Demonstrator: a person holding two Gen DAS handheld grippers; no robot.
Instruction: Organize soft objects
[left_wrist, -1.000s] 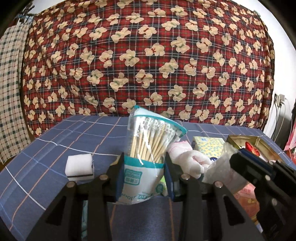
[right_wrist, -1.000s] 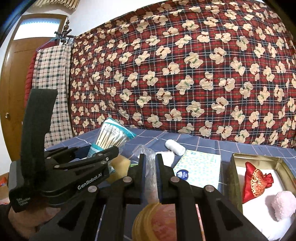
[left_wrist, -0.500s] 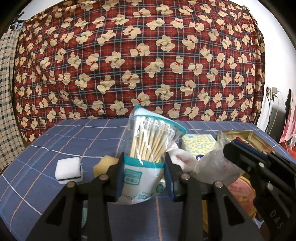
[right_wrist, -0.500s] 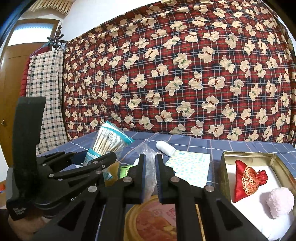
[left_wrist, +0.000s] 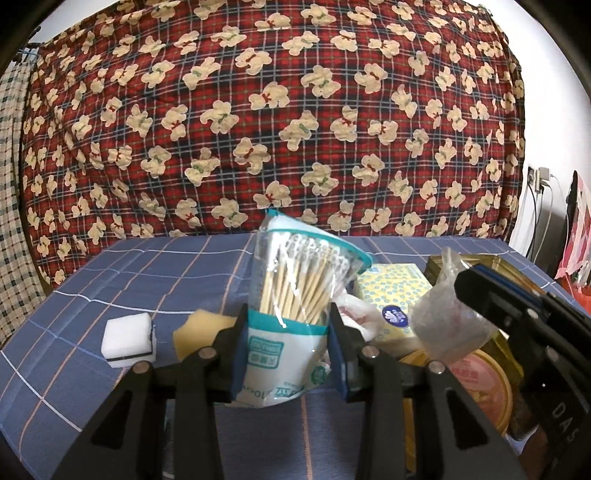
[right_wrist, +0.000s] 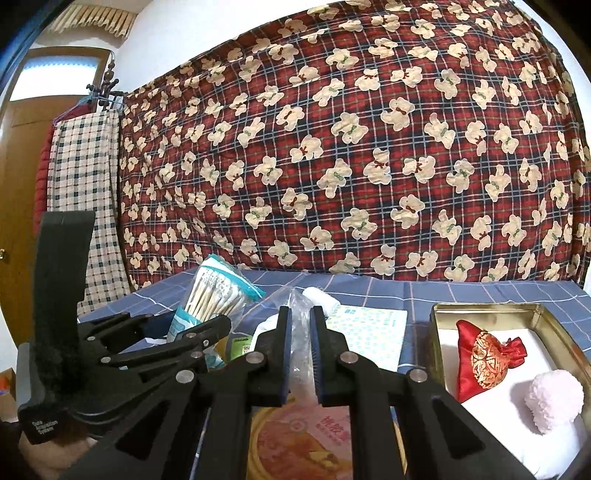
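Left wrist view
- Left gripper (left_wrist: 287, 341): jaws closed on the pack of cotton swabs (left_wrist: 291, 306), clamped at its lower printed half; the pack is held upright, lifted off the cloth, swab tips toward the teal top edge.
- Blue checked cloth (left_wrist: 147, 273): spread over the work surface; everything else is seen lying on it.
- White sponge block (left_wrist: 128, 339): seen at left on the cloth, well apart from the gripper.
- Yellow sponge (left_wrist: 201, 326): seen between the white block and the left finger, partly hidden by that finger.
- Tissue pack (left_wrist: 397, 295): yellow patterned, seen right of the swab pack, behind it.
- Clear plastic bag (left_wrist: 445, 314): crumpled, pinched at the tip of the right gripper (left_wrist: 466, 288), which enters from the right edge.
- Round tin lid (left_wrist: 480, 380): pink and gold, seen low right, under the bag.
- Backdrop: red plaid bear-print blanket (left_wrist: 295, 110) is hung behind the surface.

Right wrist view
- Right gripper (right_wrist: 300, 354): jaws shut tight on the clear plastic bag (right_wrist: 300, 332); the film is squeezed between the pads, the rest bunched above them.
- Left gripper (right_wrist: 195, 332): seen at left, side on, with the swab pack (right_wrist: 218, 288) sticking up past its fingers.
- Gold metal box (right_wrist: 439, 332): open, at right; a red embroidered pouch (right_wrist: 484, 354) and a pale pink pompom (right_wrist: 554, 400) are seen inside on a white lining, near each other.
- Tissue pack (right_wrist: 369, 332): lying flat between the gripper and the box.
- White roll (right_wrist: 321, 297): seen just behind the bag; its nature cannot be told.
- Round tin lid (right_wrist: 303, 439): directly below the jaws.
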